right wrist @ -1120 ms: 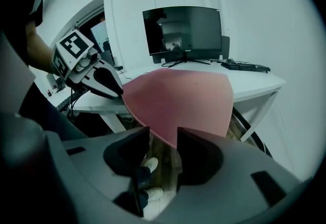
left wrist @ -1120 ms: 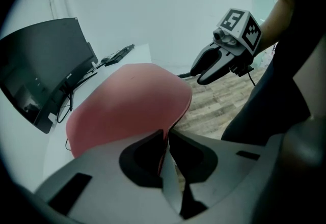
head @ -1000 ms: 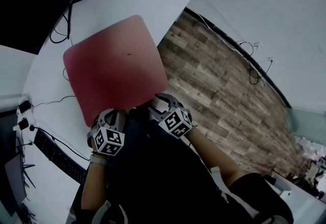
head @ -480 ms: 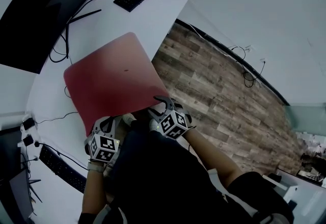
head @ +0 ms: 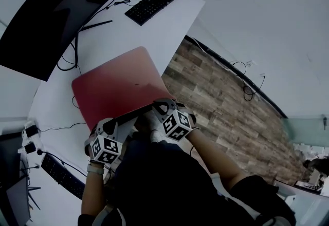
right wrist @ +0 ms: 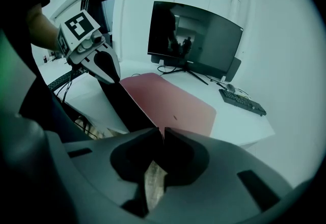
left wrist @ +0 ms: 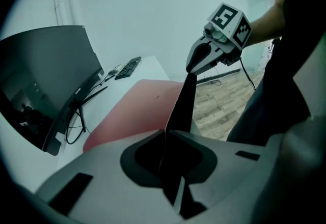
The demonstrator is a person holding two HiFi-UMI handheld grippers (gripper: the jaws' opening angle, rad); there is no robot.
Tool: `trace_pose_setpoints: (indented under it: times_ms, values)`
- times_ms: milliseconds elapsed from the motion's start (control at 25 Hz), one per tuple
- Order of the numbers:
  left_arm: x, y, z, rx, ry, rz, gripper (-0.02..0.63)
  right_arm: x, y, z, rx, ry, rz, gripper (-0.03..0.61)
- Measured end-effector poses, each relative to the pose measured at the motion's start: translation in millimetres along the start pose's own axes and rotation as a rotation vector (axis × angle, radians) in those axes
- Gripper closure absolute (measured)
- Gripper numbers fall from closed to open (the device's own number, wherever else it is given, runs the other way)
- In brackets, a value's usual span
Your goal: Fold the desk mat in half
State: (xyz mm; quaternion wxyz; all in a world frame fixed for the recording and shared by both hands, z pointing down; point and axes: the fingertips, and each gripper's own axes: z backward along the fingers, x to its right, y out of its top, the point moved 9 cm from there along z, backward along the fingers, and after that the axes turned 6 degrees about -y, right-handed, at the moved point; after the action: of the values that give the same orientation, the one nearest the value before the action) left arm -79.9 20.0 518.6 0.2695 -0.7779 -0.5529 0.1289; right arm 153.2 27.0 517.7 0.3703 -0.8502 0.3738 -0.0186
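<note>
Head view: your red mat (head: 118,91) sits on the white counter (head: 103,40) below the monitor (head: 51,14) and keyboard (head: 154,3), near edge lifted off the counter. Left gripper view: your left tongs (left wrist: 164,134) are clamped tight on that edge, and the dark underside runs across to your right tongs (left wrist: 190,71). Right gripper view: those tongs have just been closing, and they're pinching the mat's edge too.

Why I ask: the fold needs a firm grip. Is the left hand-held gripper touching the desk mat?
Touching. The left gripper view shows the left hand-held gripper with jaws closed on the edge of the desk mat.
</note>
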Motion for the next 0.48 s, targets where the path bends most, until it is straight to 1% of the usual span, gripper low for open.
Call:
trace_pose_setpoints:
  times_ms: [280,400,480]
  values:
    - [-42.6,1.9,0.2,0.036,-0.016,-0.010,0.581,24.0,42.7,-20.8,-0.014,-0.037,0.038,0.540]
    - [-58.0,0.0,-1.7,0.068,-0.021,0.012,0.581,30.9,57.5,-31.5,-0.040,-0.055,0.067,0.545]
    - [-67.8,-2.3,-2.7,0.095,-0.021,0.048,0.581,34.5,67.1,-38.3,-0.058,-0.067,0.092,0.546]
